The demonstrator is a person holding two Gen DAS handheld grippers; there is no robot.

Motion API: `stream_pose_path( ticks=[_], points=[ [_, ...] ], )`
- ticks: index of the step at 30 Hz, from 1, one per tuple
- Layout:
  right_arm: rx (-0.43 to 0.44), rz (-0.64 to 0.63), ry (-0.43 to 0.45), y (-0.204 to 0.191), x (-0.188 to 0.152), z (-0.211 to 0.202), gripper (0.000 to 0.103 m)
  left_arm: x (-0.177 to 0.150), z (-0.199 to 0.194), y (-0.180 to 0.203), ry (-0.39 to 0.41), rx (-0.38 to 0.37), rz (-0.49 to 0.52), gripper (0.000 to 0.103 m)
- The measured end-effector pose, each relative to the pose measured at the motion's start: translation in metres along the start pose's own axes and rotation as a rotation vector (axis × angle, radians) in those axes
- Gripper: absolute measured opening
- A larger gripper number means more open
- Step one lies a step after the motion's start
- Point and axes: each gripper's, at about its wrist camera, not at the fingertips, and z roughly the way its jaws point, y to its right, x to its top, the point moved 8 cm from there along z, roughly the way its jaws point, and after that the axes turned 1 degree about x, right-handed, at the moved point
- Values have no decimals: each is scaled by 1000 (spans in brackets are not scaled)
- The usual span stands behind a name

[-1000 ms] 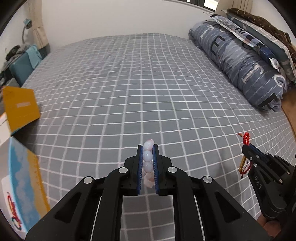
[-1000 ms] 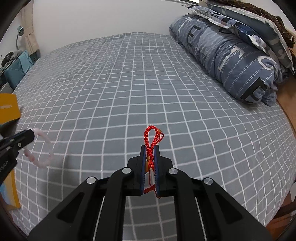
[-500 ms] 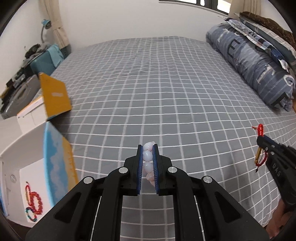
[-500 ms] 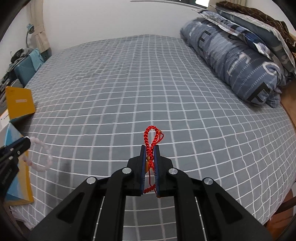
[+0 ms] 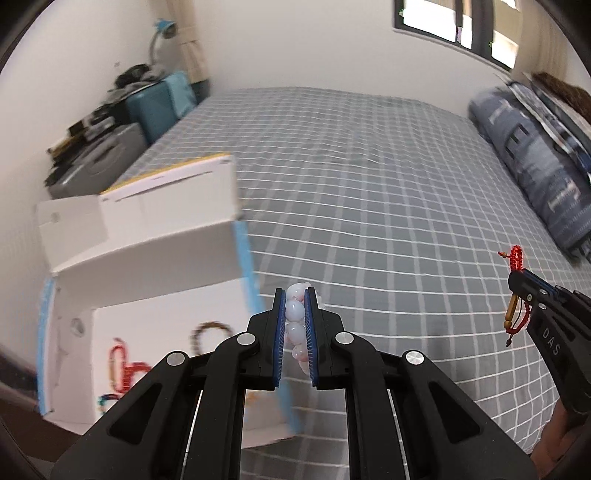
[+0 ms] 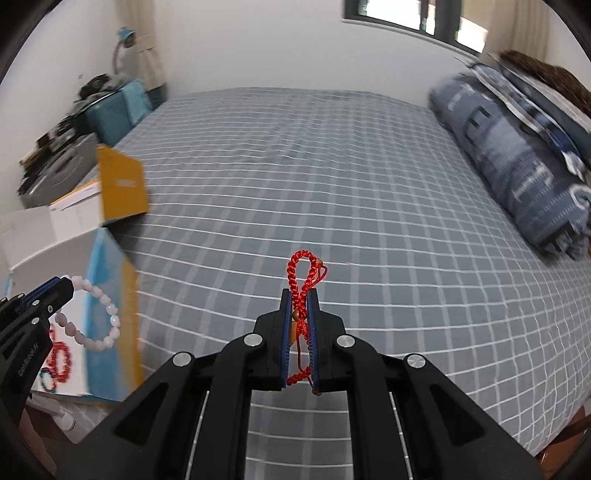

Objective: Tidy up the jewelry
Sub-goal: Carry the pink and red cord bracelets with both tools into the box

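Where the left wrist view looks along its own fingers, the left gripper (image 5: 294, 314) is seen pinched on a pale pink bead bracelet (image 5: 295, 325), whose beads are stacked between the blue pads. Just to the left and below, an open white box (image 5: 147, 280) with blue and yellow edging is seen at the bed's edge; several bracelets, red and dark, are blurred inside it. At the right edge, the right gripper (image 5: 517, 277) is seen held over the bed with a red cord bracelet (image 5: 515, 258) clamped in it. Carrying to the box is judged to be the step in hand. For the next move, the beads would need to be brought over the box opening and the fingers spread there.

From the right wrist view, the right gripper (image 6: 300, 310) is shown pressed together on the red braided cord bracelet (image 6: 301, 280), a loop standing above the fingertips and a tail hanging below. At the left edge the bead bracelet (image 6: 96, 317) is seen dangling as a full ring from the left gripper (image 6: 62, 286), in front of the box (image 6: 48, 229), whose yellow flap (image 6: 123, 184) is raised. The red cord is judged to be next in turn.

A grey bedsheet (image 6: 332, 184) with a white grid is seen as the working surface. Blue printed bolsters (image 6: 517, 158) are seen along the right side, and a window (image 6: 406, 18) above a white wall.
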Motion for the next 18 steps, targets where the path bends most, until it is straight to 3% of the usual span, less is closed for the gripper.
stream_pose_path(
  ticks=[9,18],
  points=[
    [86,-109,7,-128,8,-8,7,-5,-20,-129,6,91,-107,10],
    [174,-212,-23,-240,-7,8,7,-42,-13,-227,-52,165,-196,10]
  ],
)
